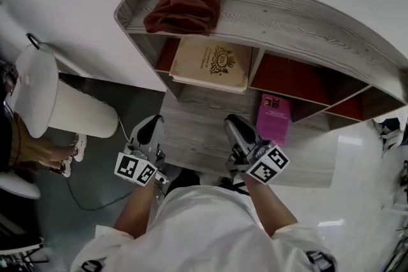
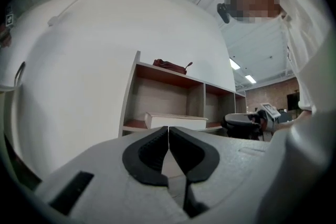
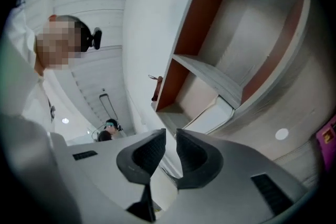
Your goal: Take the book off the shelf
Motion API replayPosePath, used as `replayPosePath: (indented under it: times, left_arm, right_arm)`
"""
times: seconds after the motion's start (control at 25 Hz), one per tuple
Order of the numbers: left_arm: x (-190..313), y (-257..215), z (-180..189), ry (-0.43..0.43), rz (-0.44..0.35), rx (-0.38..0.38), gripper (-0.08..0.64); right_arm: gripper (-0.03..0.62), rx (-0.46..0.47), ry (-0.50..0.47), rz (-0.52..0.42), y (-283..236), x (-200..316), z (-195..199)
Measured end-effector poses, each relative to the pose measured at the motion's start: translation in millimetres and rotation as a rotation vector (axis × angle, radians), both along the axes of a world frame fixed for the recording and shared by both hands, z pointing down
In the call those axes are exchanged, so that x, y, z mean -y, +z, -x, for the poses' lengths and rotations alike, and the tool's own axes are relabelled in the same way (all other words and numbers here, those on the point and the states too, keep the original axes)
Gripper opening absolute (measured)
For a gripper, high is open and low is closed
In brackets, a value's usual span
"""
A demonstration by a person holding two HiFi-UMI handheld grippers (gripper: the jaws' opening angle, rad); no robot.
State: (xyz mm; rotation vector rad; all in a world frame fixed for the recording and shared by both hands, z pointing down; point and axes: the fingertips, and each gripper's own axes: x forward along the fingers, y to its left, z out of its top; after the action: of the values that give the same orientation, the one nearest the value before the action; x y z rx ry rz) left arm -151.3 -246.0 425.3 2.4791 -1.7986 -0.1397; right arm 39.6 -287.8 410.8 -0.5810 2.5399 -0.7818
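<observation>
A tan book [image 1: 210,64] lies flat in the left compartment of the grey wooden shelf [image 1: 306,25]; its pale page edge also shows as the book [image 2: 176,121] and the book [image 3: 210,115] in the two gripper views. Both grippers hover side by side over the low grey ledge in front of the shelf, short of the book. My left gripper [image 1: 152,124] is shut with nothing in it, its jaws [image 2: 168,129] pressed together. My right gripper [image 1: 234,121] is also shut and empty [image 3: 170,136]. A pink book [image 1: 274,118] lies on the ledge just right of the right gripper.
A maroon cloth [image 1: 183,9] sits on the shelf top above the tan book. A white cylindrical bin [image 1: 76,113] stands on the dark floor to the left, with a cable and someone's feet [image 1: 70,159] beside it. The other compartments have red backs.
</observation>
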Motion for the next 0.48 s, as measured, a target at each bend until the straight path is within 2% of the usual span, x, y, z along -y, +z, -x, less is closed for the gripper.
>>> replayPosePath:
  times: [0.04,0.12,0.28,0.48]
  left_arm:
    - [4.0,-3.0,2.6,0.015,-0.012,0.014,0.02]
    - [13.0,-9.1,12.0,0.04,-0.03,0.028,0.02]
    - [28.0,-16.2,31.6,0.07,-0.051,0.01,0.02]
    - [44.0,-11.2,33.8,0.117,-0.044,-0.009,0.02]
  right_arm:
    - [0.034,0.034,0.011,0.04,-0.7,7.3,2.0]
    - [0.127,0.114,0.049,0.128,-2.7,22.1,5.7]
    - [0.189,0.284,0.136,0.293,-1.6,40.9,5.9]
    - [0.251,0.399,0.254,0.399,11.3,61.2,0.5]
